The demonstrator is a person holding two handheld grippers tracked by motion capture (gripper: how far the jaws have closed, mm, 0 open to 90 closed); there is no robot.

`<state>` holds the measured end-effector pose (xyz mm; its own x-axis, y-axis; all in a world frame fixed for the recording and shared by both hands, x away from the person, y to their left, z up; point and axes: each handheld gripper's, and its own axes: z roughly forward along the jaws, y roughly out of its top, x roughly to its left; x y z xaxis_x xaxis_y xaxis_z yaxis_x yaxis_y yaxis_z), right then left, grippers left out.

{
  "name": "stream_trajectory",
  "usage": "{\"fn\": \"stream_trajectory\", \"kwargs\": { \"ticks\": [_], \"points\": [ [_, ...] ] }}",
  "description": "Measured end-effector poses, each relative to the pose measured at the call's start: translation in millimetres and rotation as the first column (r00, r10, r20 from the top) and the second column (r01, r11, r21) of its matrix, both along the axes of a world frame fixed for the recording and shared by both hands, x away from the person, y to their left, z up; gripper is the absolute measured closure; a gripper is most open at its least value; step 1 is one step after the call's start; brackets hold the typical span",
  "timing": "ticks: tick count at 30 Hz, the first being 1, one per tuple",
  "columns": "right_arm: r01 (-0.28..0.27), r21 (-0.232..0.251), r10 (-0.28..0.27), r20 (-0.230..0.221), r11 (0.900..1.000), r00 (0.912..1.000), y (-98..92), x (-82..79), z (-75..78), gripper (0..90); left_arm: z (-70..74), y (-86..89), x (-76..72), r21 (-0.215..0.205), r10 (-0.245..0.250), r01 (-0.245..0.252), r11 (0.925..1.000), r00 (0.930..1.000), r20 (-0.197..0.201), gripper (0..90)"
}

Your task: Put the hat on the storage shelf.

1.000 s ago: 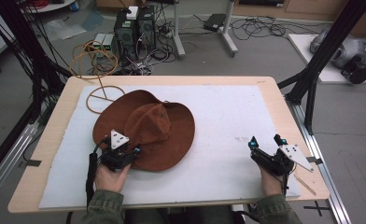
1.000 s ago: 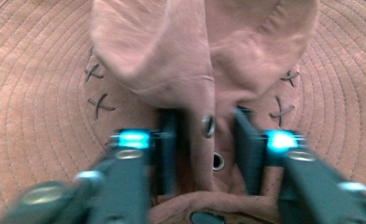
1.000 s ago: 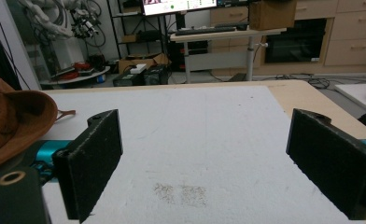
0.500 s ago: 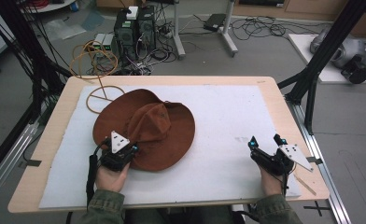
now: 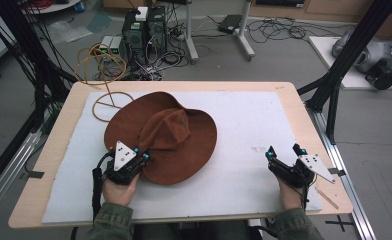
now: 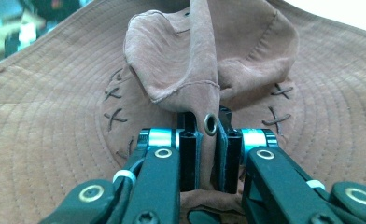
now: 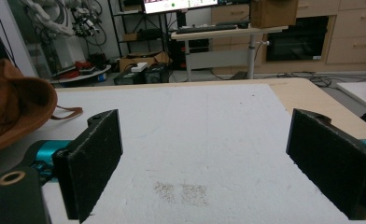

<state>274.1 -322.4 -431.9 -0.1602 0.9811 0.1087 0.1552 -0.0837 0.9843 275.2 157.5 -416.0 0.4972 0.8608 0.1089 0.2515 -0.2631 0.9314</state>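
Hat (image 5: pixel 161 137) lies left of centre in the high view, on the white mat (image 5: pixel 244 125), brim flat, crown creased and slumped toward the lower left. Left gripper (image 5: pixel 143 158) sits at the near brim edge – its jaws have just been closing and now pinch a fold of crown fabric (image 6: pixel 208 100) beside a metal eyelet (image 6: pixel 210 123) (pads pressed tight on the suede). The hat extends up-frame from that grip. Right gripper (image 5: pixel 283 151), lower right, stands well apart from the hat – jaws wide, holding nothing, over bare mat. Left hand is plainly the nearer.
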Motion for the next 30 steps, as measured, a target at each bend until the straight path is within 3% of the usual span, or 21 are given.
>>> {"fn": "stream_trajectory", "kwargs": {
  "ticks": [1, 3, 4, 5, 7, 9, 10, 12, 13, 14, 17, 22, 24, 25, 27, 30],
  "points": [
    [0.000, -0.001, 0.000, -0.001, 1.000, 1.0000, -0.1, 0.0, 0.0, 9.9, 0.0, 0.0, 0.0, 0.000, 0.000, 0.000, 1.0000, 1.0000, 0.000, 82.3],
    [-0.001, -0.002, 0.001, -0.001, 1.000, 1.0000, -0.2, 0.3, -0.1, 9.9, 5.3, -1.2, -3.1, -0.011, -0.006, 0.007, 0.9999, 0.9991, 0.043, 82.3],
    [0.000, -0.002, 0.000, -0.001, 1.000, 1.0000, -0.3, 0.4, -0.2, 9.9, 11.5, 0.4, -5.6, -0.046, -0.009, 0.013, 0.9988, 0.9961, 0.088, 82.3],
    [0.000, -0.001, 0.000, -0.001, 1.000, 1.0000, -0.3, 0.4, -0.2, 9.9, 14.8, 1.5, -6.5, -0.060, -0.010, 0.016, 0.9980, 0.9940, 0.109, 82.3],
    [0.000, 0.001, 0.000, -0.002, 1.000, 1.0000, -0.3, 0.3, -0.2, 9.9, 21.4, 3.1, -8.5, -0.079, -0.012, 0.024, 0.9966, 0.9881, 0.153, 82.3],
    [0.001, 0.002, -0.001, -0.002, 1.000, 1.0000, -0.3, 0.4, -0.2, 9.9, 28.0, 3.5, -12.3, -0.086, -0.011, 0.030, 0.9959, 0.9767, 0.215, 82.3],
    [0.001, 0.002, -0.001, -0.002, 1.000, 1.0000, -0.3, 0.6, -0.3, 9.9, 28.0, 3.5, -12.3, -0.086, -0.011, 0.030, 0.9959, 0.9767, 0.215, 82.3],
    [0.002, 0.003, -0.002, -0.002, 1.000, 1.0000, -0.2, 1.1, -0.5, 9.9, 38.5, 1.9, -18.3, -0.095, 0.006, 0.023, 0.9952, 0.9554, 0.295, 82.3],
    [0.001, 0.004, -0.001, -0.002, 1.000, 1.0000, -0.2, 1.3, -0.6, 9.9, 42.2, 1.5, -19.4, -0.104, 0.012, 0.023, 0.9943, 0.9488, 0.316, 82.3],
    [0.002, 0.003, -0.002, -0.004, 1.000, 1.0000, -0.2, 1.4, -0.6, 9.9, 42.2, 1.5, -19.4, -0.104, 0.012, 0.023, 0.9943, 0.9488, 0.316, 82.3],
    [0.002, 0.002, -0.002, -0.005, 1.000, 1.0000, 0.1, 1.5, -0.7, 9.9, 57.5, 1.3, -19.3, -0.139, 0.037, 0.018, 0.9901, 0.9247, 0.379, 82.3],
    [0.001, 0.004, -0.001, -0.005, 1.000, 1.0000, 0.0, 1.2, -0.6, 9.9, 70.1, 3.8, -12.2, -0.160, 0.066, -0.001, 0.9871, 0.9145, 0.399, 82.3],
    [0.002, 0.004, -0.002, -0.002, 1.000, 1.0000, -0.3, 1.3, -0.7, 9.9, 74.2, 6.3, -9.4, -0.163, 0.091, -0.024, 0.9864, 0.9038, 0.418, 82.3],
    [0.003, 0.004, -0.003, -0.004, 1.000, 1.0000, -0.7, 1.6, -0.9, 9.9, 76.5, 8.2, -7.2, -0.165, 0.117, -0.050, 0.9851, 0.8948, 0.431, 82.3],
    [0.003, 0.006, -0.003, -0.008, 1.000, 1.0000, -0.7, 1.8, -0.9, 9.9, 77.8, 9.8, -5.4, -0.166, 0.124, -0.057, 0.9846, 0.8926, 0.433, 82.3],
    [-0.001, 0.006, 0.001, -0.011, 1.000, 0.9999, -0.6, 2.1, -1.2, 9.9, 82.0, 14.6, 1.4, -0.162, 0.154, -0.090, 0.9826, 0.8840, 0.441, 82.3]
  ]
}}
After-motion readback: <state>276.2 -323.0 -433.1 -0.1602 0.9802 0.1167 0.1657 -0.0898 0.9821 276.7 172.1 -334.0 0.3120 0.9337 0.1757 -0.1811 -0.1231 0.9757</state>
